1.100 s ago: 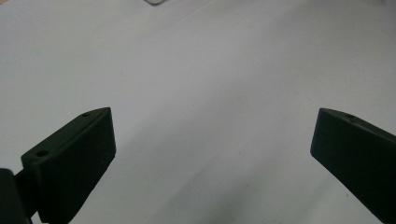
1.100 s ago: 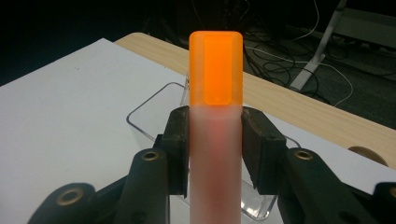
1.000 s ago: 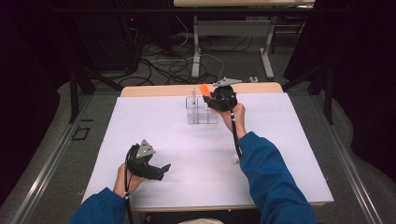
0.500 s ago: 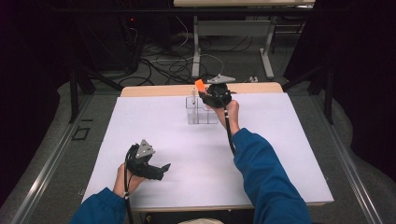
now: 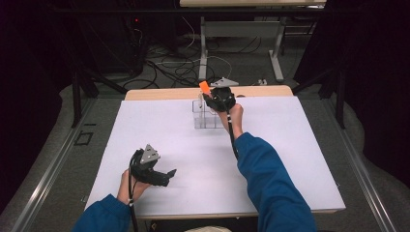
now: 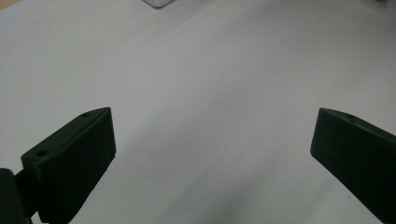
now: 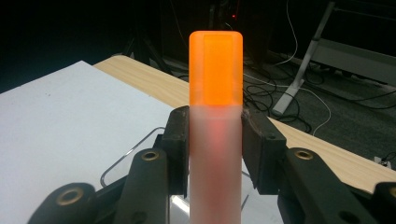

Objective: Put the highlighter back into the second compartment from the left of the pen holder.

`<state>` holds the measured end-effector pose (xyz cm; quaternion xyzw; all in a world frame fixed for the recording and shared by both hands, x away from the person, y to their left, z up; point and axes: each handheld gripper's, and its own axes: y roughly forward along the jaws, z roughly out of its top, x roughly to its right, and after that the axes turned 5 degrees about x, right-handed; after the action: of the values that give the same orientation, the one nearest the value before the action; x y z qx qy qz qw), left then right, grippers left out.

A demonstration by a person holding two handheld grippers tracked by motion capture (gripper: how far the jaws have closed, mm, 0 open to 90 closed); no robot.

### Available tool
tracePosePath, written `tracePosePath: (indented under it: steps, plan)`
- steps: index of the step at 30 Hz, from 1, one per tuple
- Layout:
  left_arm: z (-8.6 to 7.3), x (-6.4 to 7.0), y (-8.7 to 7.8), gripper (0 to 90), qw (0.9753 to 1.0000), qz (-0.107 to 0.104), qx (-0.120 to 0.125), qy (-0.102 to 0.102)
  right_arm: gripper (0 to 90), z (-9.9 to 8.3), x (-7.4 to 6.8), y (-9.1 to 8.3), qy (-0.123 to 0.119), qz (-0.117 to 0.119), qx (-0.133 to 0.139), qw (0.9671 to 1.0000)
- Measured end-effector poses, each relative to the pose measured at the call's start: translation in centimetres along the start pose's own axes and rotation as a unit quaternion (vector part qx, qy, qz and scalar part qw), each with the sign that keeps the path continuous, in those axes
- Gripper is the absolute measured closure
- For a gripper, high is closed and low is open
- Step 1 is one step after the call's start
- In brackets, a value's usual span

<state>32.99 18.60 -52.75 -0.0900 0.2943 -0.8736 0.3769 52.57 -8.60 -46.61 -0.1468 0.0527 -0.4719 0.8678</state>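
My right gripper (image 5: pixel 210 95) is shut on a marker (image 5: pixel 204 87) with an orange cap and a frosted barrel. It holds the marker above a clear plastic holder (image 5: pixel 205 119) at the far middle of the table. In the right gripper view the marker (image 7: pixel 215 88) stands upright, with the jaws of the gripper (image 7: pixel 215 140) pressed on its barrel below the cap. The holder's rim (image 7: pixel 125 162) lies beneath. My left gripper (image 5: pixel 166 175) rests low near the front left, open with nothing in it. Its view shows the gripper's (image 6: pixel 212 140) jaws wide apart over bare white surface.
A white sheet (image 5: pixel 159 135) covers the table, with a wooden strip (image 5: pixel 154 93) along the far edge. The holder's corner (image 6: pixel 159 3) shows at the top of the left gripper view. Cables and desk legs (image 5: pixel 203 53) lie on the dark floor beyond the table.
The right gripper has carried the marker slightly left and farther away, over the clear holder. The left gripper has stayed still.
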Motion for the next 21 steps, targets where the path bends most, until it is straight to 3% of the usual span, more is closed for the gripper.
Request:
tracePosePath:
  steps: [10,17,18,21]
  plan:
    - [0.0,0.0,0.0,0.0,1.0,0.0,0.0,-0.002,64.7,-0.4,-0.9,1.0,-0.006,-0.005,0.0,1.0]
    - [0.0,0.0,0.0,0.0,1.0,0.0,0.001,-0.001,63.6,-0.8,-0.9,1.3,0.004,-0.004,-0.024,0.9997]
    - [0.0,0.0,-0.1,0.0,1.0,0.001,0.0,-0.003,61.6,-0.8,-0.8,1.3,0.006,0.001,-0.032,0.9995]
    - [0.0,0.0,-0.1,0.0,1.0,0.002,0.0,-0.005,40.6,-0.7,-0.4,0.7,0.017,0.004,-0.051,0.9985]
